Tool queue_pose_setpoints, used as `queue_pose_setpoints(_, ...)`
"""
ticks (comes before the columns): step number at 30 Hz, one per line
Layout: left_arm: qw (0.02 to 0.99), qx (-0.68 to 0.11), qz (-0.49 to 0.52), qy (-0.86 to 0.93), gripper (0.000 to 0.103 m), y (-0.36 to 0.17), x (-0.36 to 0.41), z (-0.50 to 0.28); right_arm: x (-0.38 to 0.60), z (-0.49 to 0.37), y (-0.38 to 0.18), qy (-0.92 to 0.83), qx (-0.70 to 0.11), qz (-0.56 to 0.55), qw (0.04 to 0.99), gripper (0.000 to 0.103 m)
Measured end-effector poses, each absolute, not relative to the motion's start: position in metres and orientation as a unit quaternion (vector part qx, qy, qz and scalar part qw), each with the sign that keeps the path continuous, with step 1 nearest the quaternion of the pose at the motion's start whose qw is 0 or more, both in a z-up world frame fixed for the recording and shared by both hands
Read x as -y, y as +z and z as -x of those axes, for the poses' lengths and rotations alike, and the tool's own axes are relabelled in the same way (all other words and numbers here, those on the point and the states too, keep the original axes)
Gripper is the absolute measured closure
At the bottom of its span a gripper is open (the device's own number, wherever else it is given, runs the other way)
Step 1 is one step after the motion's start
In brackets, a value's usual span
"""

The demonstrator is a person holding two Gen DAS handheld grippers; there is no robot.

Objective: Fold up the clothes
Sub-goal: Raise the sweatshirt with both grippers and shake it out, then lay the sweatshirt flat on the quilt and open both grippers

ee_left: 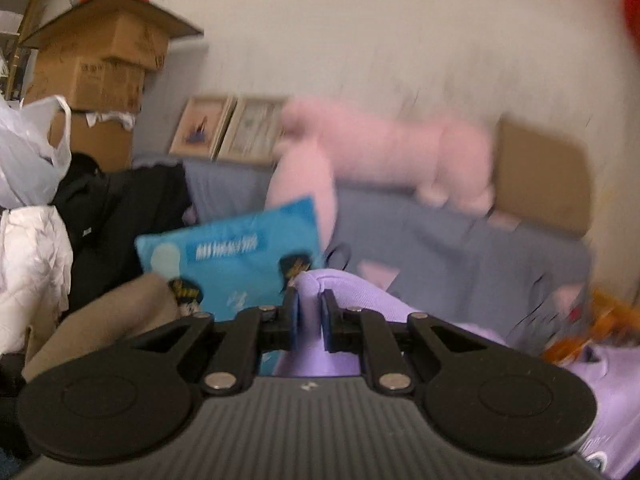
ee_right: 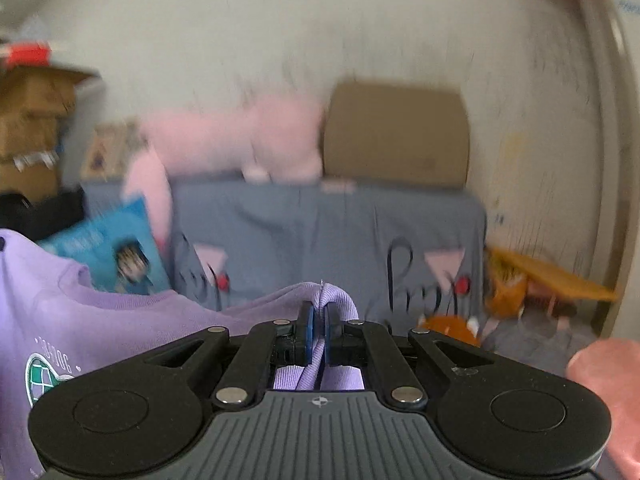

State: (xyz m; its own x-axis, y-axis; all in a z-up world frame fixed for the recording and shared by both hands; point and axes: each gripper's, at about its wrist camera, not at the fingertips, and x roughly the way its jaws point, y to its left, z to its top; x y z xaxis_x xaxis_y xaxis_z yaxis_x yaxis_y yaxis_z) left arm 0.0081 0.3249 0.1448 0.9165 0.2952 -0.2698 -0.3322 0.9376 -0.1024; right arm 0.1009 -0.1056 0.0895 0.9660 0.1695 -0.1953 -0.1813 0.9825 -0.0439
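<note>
Pink plush toy (ee_left: 384, 152) motion-blurred, details indistinct.

— What's straight ahead of the hand-held gripper?
— A pale scuffed plaster wall (ee_right: 400, 32), with a grey-blue cloth-draped sofa (ee_right: 320, 232) against it and a long pink plush toy (ee_left: 384, 152) along its top.
— And off to the left?
— Stacked brown cardboard boxes (ee_left: 100, 64), then two light wooden picture frames (ee_left: 228, 128) leaning on the wall.

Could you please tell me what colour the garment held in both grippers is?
Light purple sweatshirt; the right wrist view shows it best.
</note>
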Motion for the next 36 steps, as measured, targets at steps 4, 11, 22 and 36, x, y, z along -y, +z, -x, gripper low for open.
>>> queue_pose_setpoints(4, 0.967, -0.188, 0.034, 0.168, 0.091, 0.086, -0.31, -0.111, 0.084, -0.195, 0.053, 0.049, -0.156, 0.037, 0.986, 0.098)
queue_pose_setpoints(11, 0.95, -0.271, -0.021, 0.155, 0.091, -0.013, -0.298, -0.264, 0.05, -0.335, -0.021, 0.009, -0.241, 0.039, 0.97, 0.098)
queue_pose_setpoints(22, 0.909, -0.364, -0.073, 0.187, 0.077, -0.147, -0.313, -0.387, 0.024, -0.429, -0.114, -0.054, -0.37, 0.115, 0.92, 0.095)
queue_pose_setpoints(36, 0.908, -0.401, -0.09, 0.087, 0.0, -0.127, -0.304, -0.289, 0.064, -0.277, -0.042, 0.037, -0.304, 0.06, 0.95, 0.035)
